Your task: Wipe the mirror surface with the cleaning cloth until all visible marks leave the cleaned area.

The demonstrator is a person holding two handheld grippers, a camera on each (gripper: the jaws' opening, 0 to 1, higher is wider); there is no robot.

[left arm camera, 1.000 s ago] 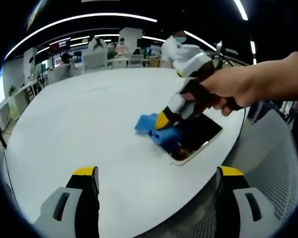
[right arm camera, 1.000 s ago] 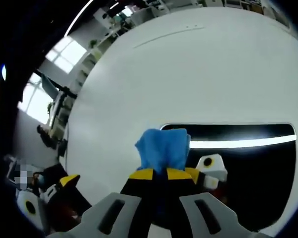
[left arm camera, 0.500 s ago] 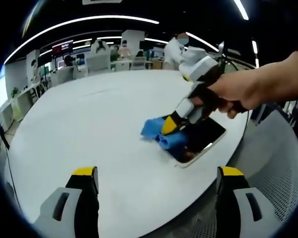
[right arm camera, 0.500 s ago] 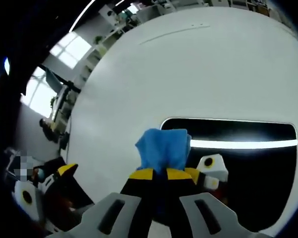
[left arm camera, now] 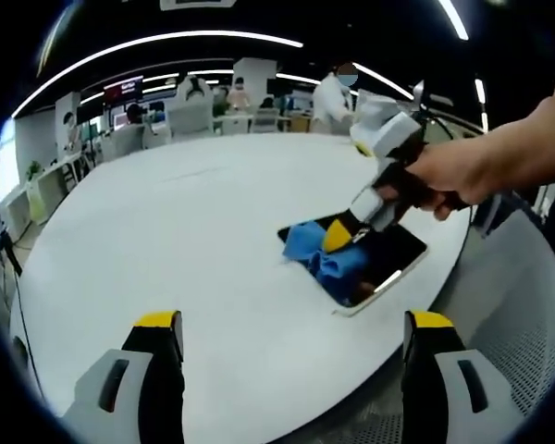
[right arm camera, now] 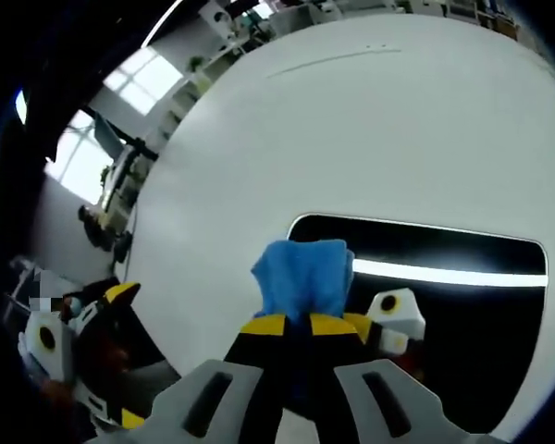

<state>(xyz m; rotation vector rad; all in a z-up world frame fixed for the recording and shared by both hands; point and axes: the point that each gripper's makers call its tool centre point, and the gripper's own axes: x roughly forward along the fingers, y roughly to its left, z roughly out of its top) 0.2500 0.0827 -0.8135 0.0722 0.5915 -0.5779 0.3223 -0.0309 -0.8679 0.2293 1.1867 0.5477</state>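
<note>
Now:
Right gripper (right arm camera: 297,324): clenching the blue cloth (right arm camera: 304,276), pressing on the mirror (right arm camera: 462,314) at 9 o'clock edge.
Left gripper (left arm camera: 296,324): hanging released over the white table (left arm camera: 166,240).

Long ceiling strip lights (left arm camera: 157,39) bend into arcs across the top of my left gripper view, and they light the white worktop (left arm camera: 166,250) brightly and evenly, with hardly a shadow on it. In my right gripper view daylight from the windows (right arm camera: 139,79) blows out to pure white, and the dark mirror (right arm camera: 462,305) throws back one strip light as a hard glaring bar. Both pictures bulge strongly toward the edges, the far room is soft and small, and the base of my right hand-held gripper (right arm camera: 296,326) close to the lens looks a little blurred.
</note>
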